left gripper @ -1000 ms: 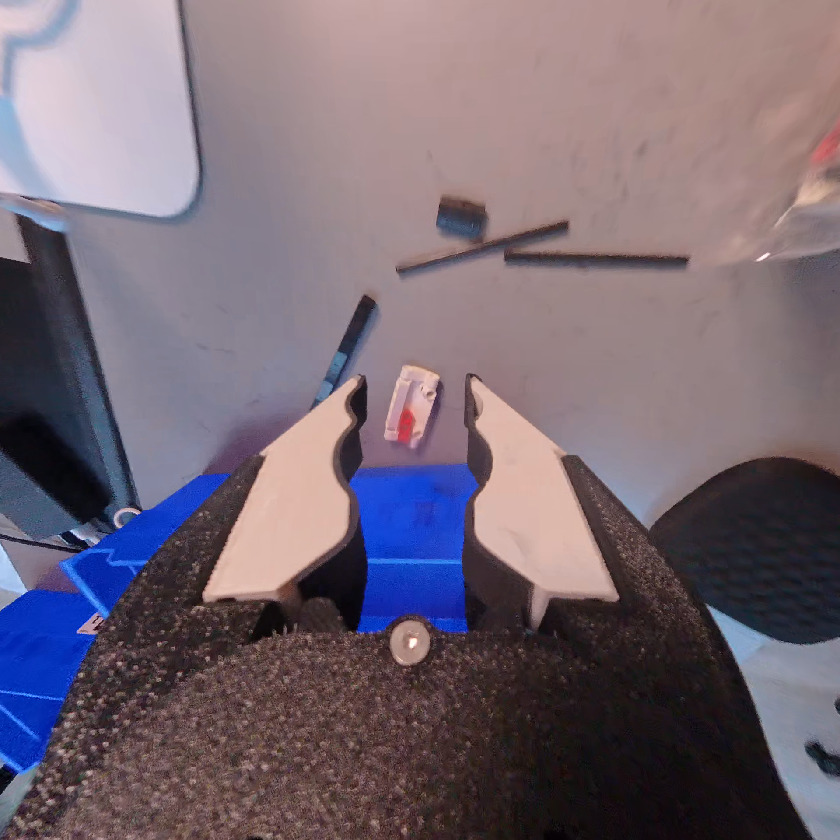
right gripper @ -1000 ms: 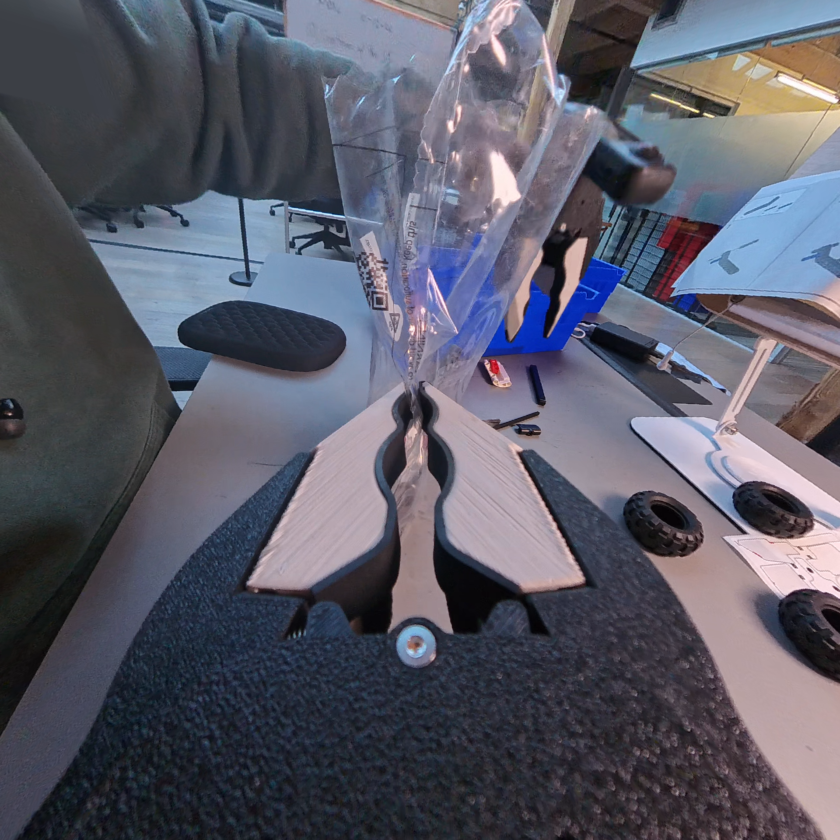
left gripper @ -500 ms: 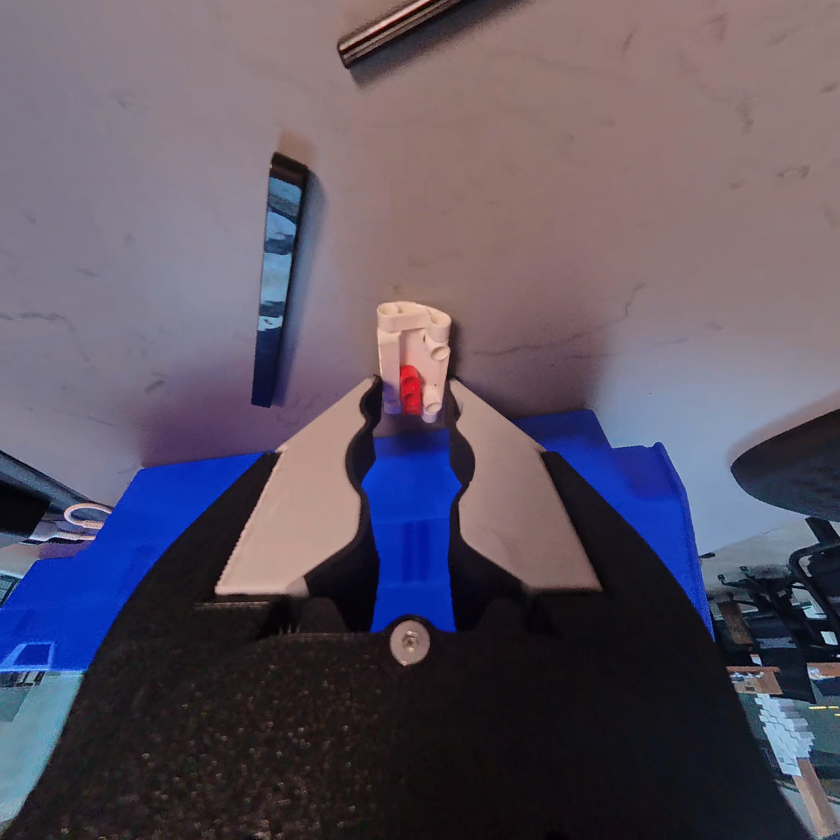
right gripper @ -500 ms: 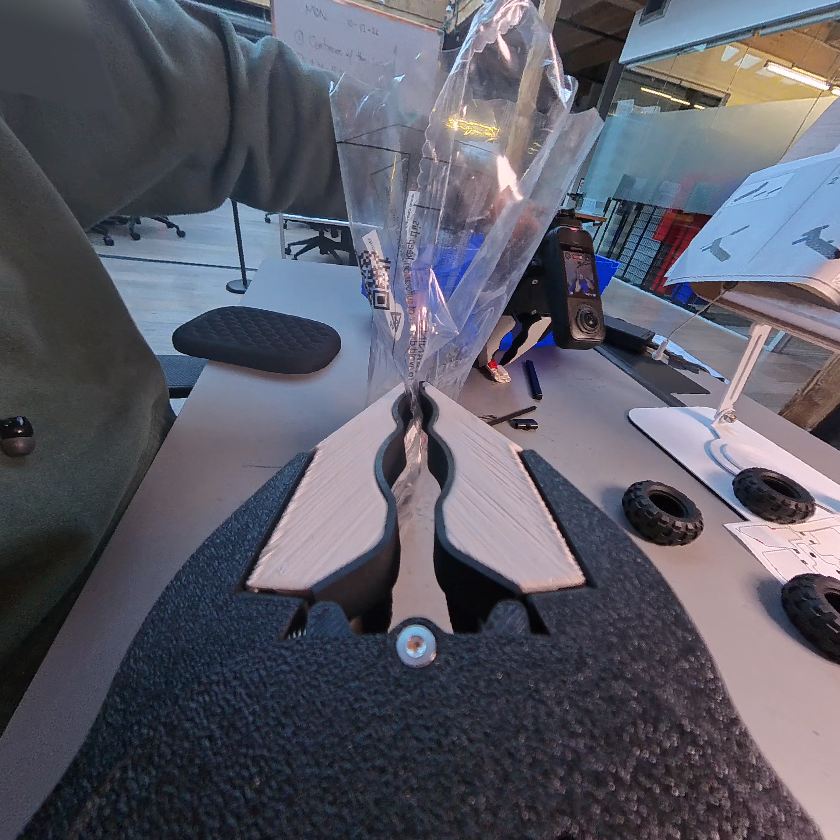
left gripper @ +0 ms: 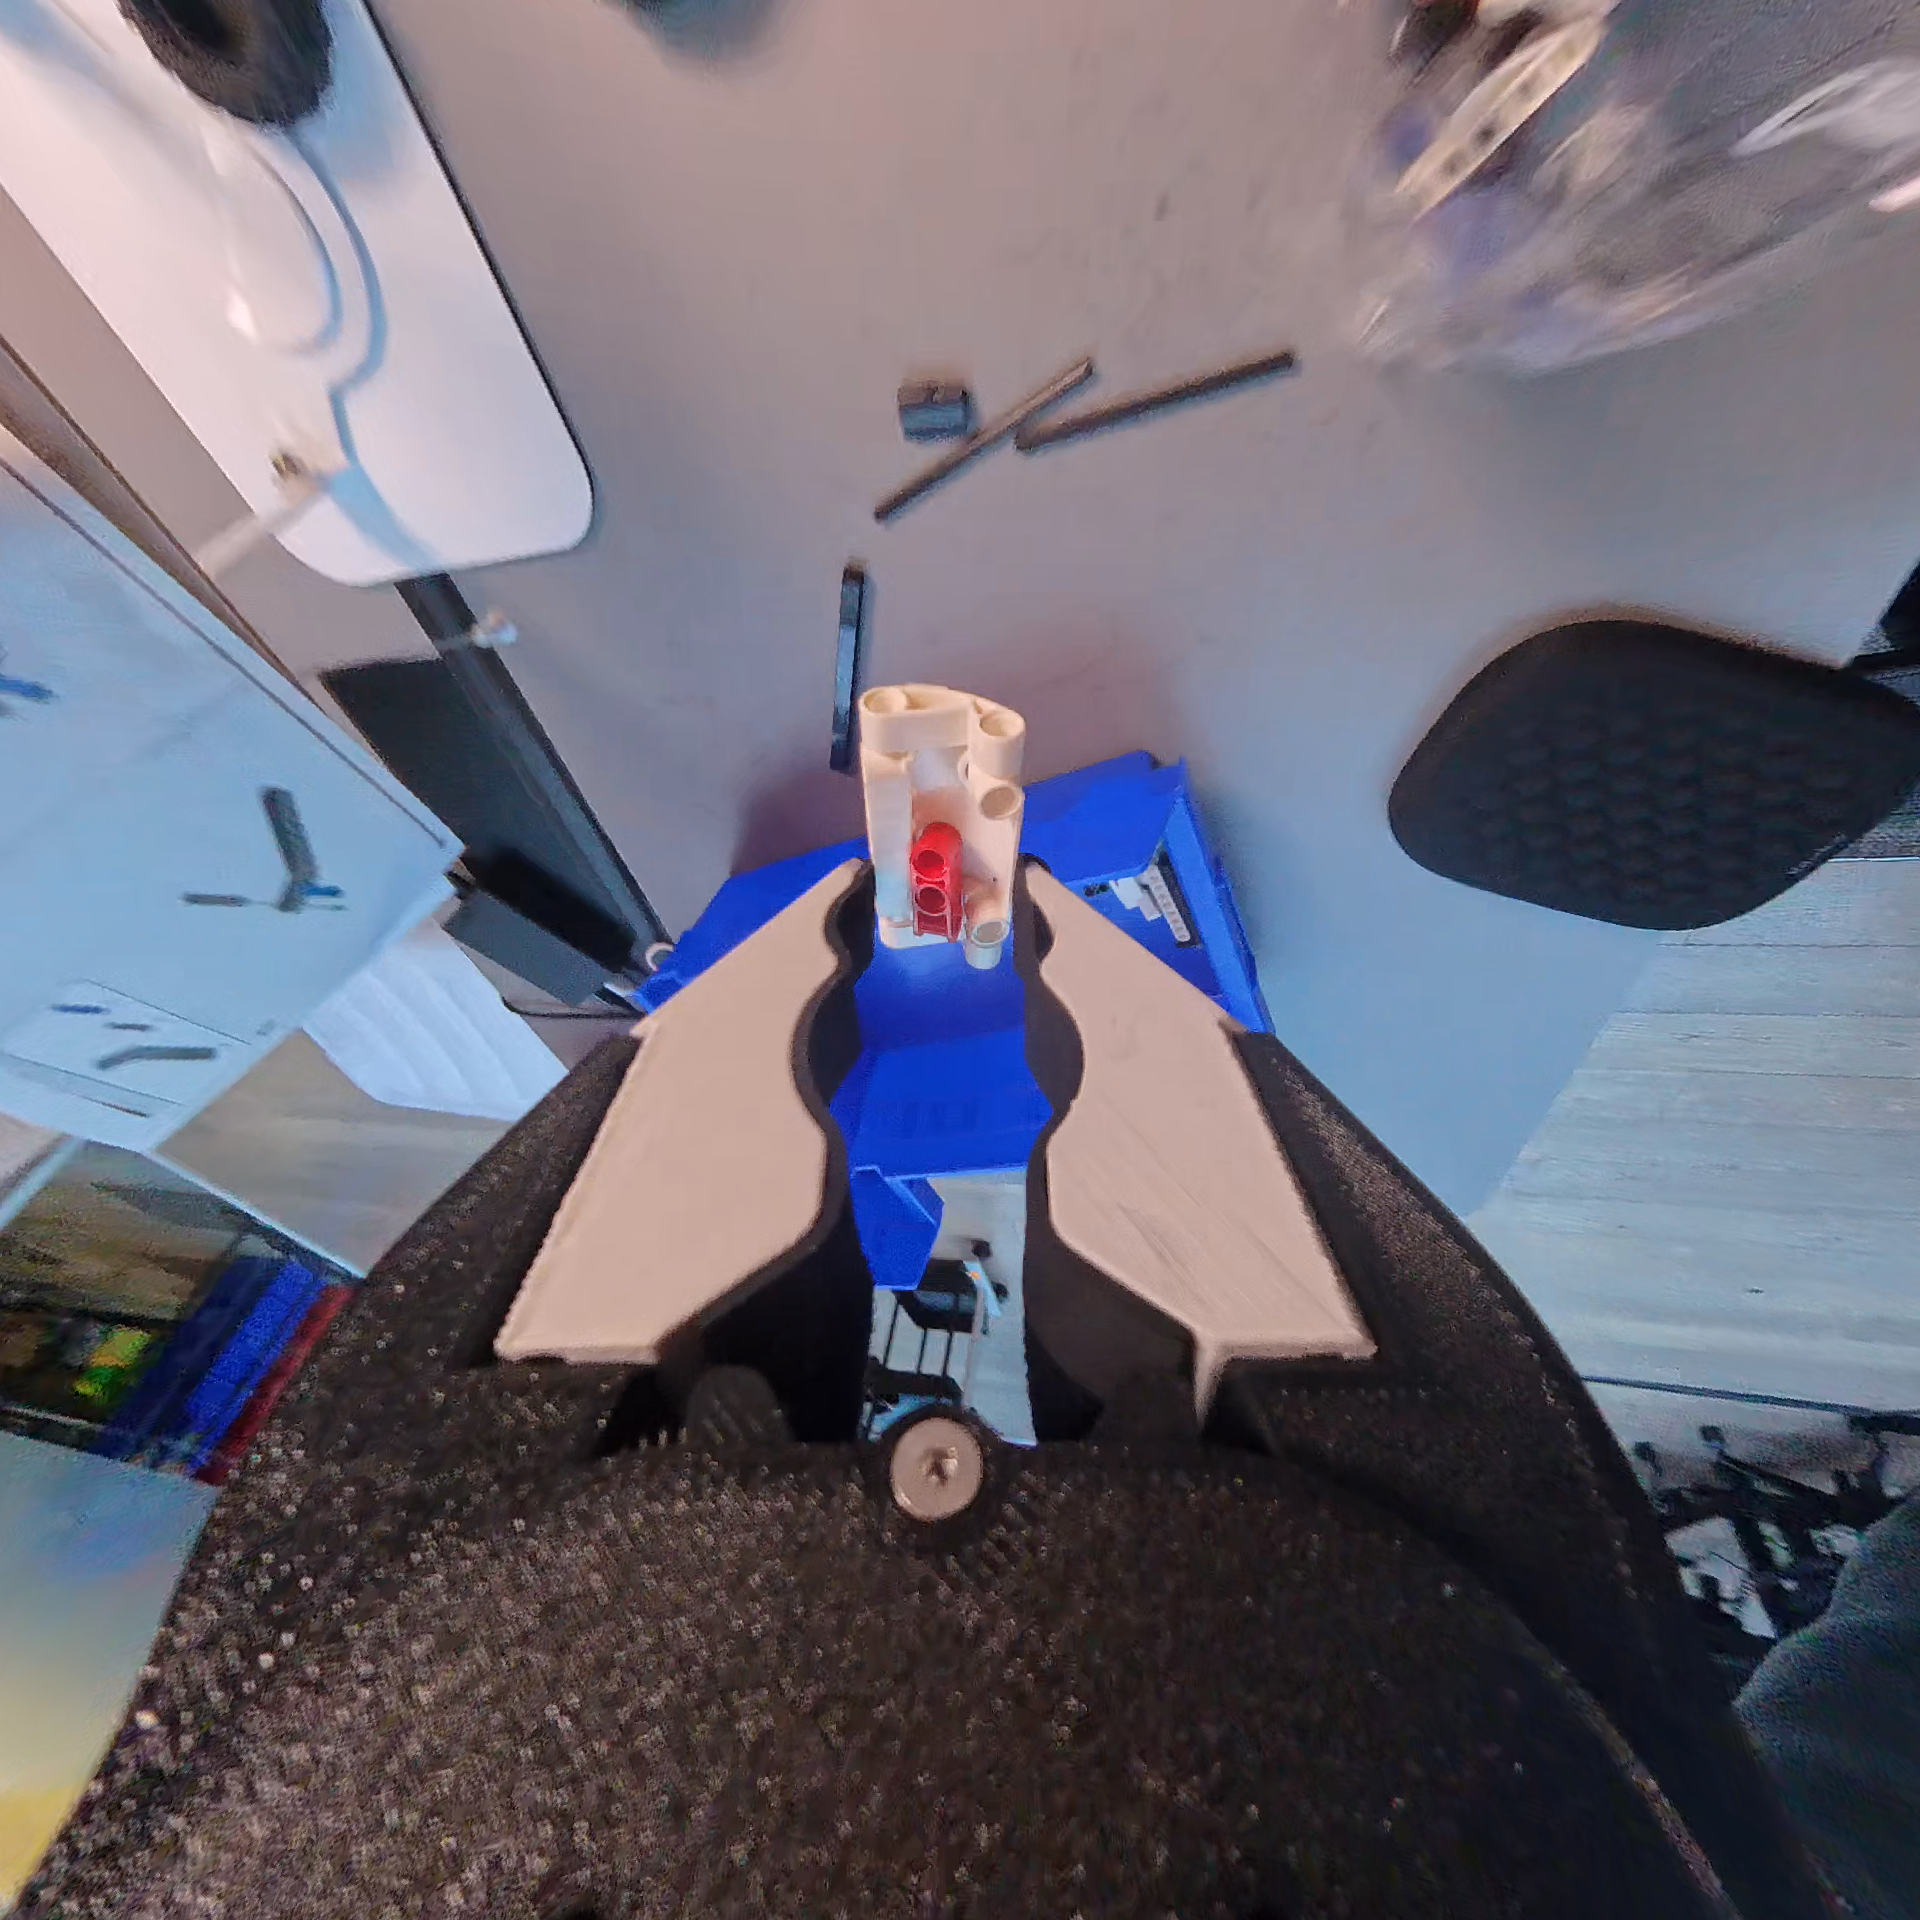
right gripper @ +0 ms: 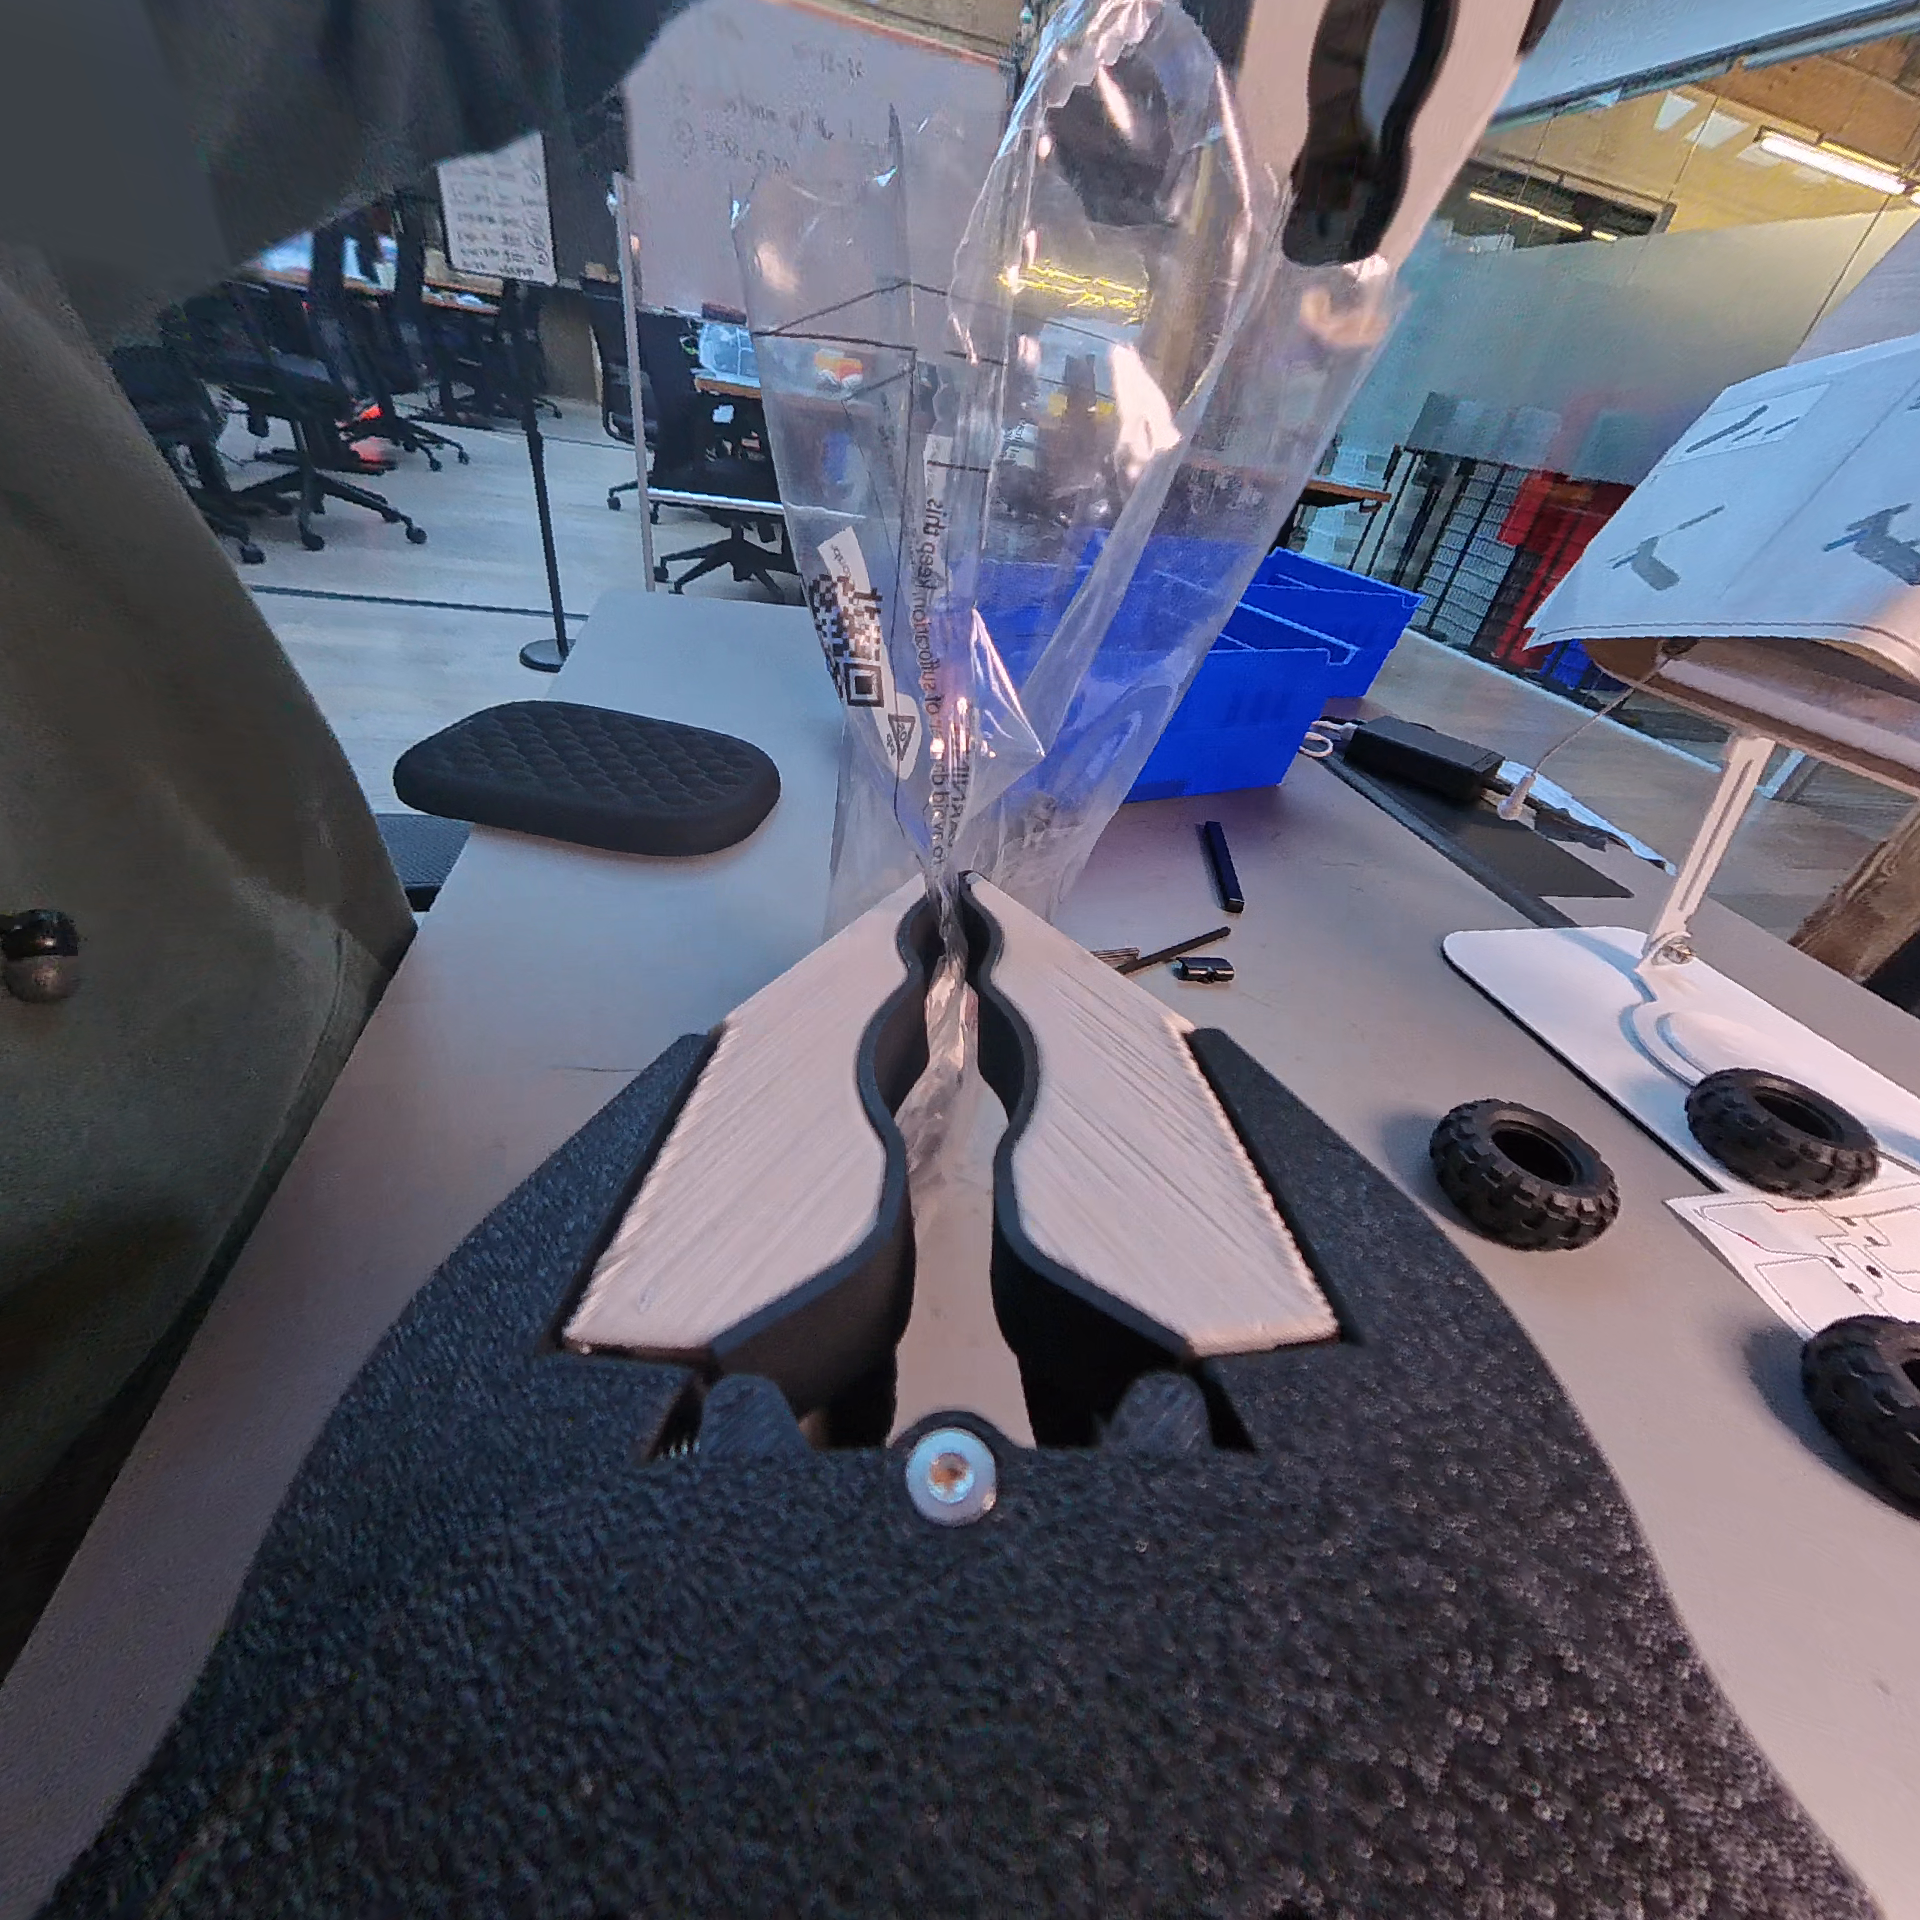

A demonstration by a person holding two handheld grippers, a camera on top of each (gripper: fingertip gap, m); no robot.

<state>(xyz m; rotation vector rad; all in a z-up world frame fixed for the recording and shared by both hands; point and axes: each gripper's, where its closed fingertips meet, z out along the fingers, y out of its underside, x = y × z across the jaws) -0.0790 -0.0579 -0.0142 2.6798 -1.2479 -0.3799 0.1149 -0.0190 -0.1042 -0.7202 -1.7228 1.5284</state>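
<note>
My left gripper (left gripper: 940,904) is shut on a small white building-toy piece with a red pin (left gripper: 940,821) and holds it in the air above the grey table (left gripper: 1195,644). The left gripper also shows at the top of the right wrist view (right gripper: 1361,125), above the mouth of a clear plastic bag (right gripper: 987,488). My right gripper (right gripper: 956,899) is shut on the bag's lower end and holds the bag upright over the table. A person's green sleeve (right gripper: 260,104) reaches across the top left.
On the table lie thin black axle rods (left gripper: 1081,426), a small black connector (left gripper: 932,407) and a dark beam (left gripper: 850,665). A blue bin (right gripper: 1247,675), a black pad (right gripper: 587,774), black tyres (right gripper: 1522,1174) and a white stand holding a booklet (right gripper: 1579,987) stand around. My hands' fingertips stand some 25 centimeters from each other. Left tips and right tips are each some 25 centimeters from the small black connector (left gripper: 932,407). It turns up in the right wrist view (right gripper: 1198,967) as well.
My left gripper closed on the white and red piece on the table and lifted it up toward the bag's mouth. The right gripper kept its hold on the bag.
</note>
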